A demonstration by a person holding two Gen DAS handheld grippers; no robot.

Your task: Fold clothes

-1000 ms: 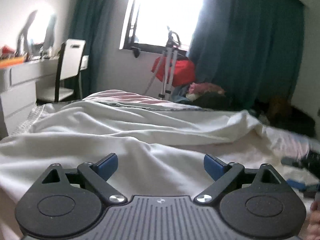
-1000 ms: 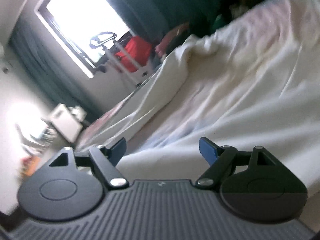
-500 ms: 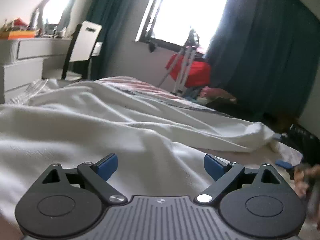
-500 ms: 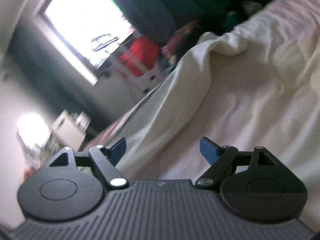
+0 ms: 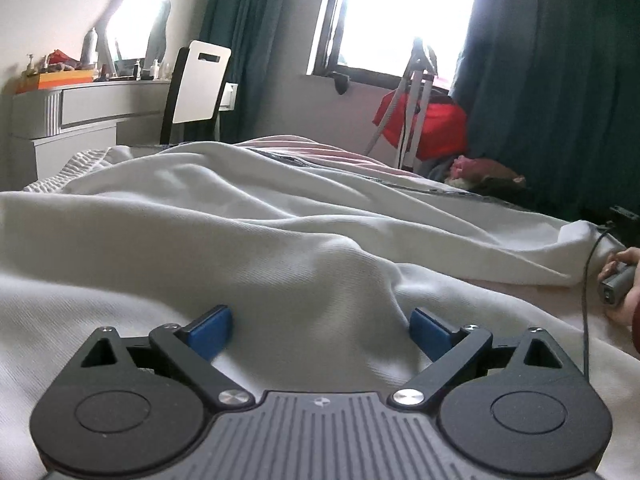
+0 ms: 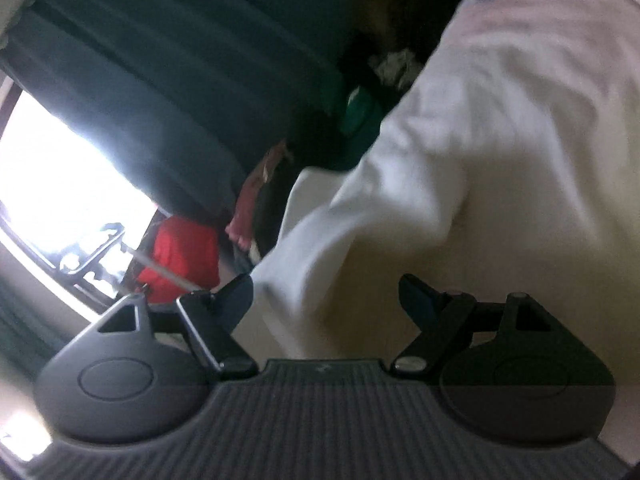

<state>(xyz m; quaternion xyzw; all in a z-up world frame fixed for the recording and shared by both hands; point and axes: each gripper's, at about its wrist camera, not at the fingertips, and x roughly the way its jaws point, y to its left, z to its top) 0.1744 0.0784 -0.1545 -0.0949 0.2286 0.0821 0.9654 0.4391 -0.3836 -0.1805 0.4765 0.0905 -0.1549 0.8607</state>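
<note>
Hovering low over a rumpled white knit garment, the left hand-held gripper has its two blue-padded jaws spread wide, a raised fold of the cloth lying between the pads without being pinched. The right hand-held gripper, rolled so that its view is tilted, also stands open; its jaws have just been closing a little, with a blurred fold of the same white cloth between them and ungripped. The garment is spread in long creases across a bed with pink striped sheets, covering most of it. At the right edge of the left wrist view a person's hand grips a grey handle beside a thin black cable. Beyond the bed stand a white-backed chair with a slot handle and a white counter carrying bottles and an orange box. Farther off, a white tripod leans before a red bag under a bright window flanked by dark teal curtains.
</note>
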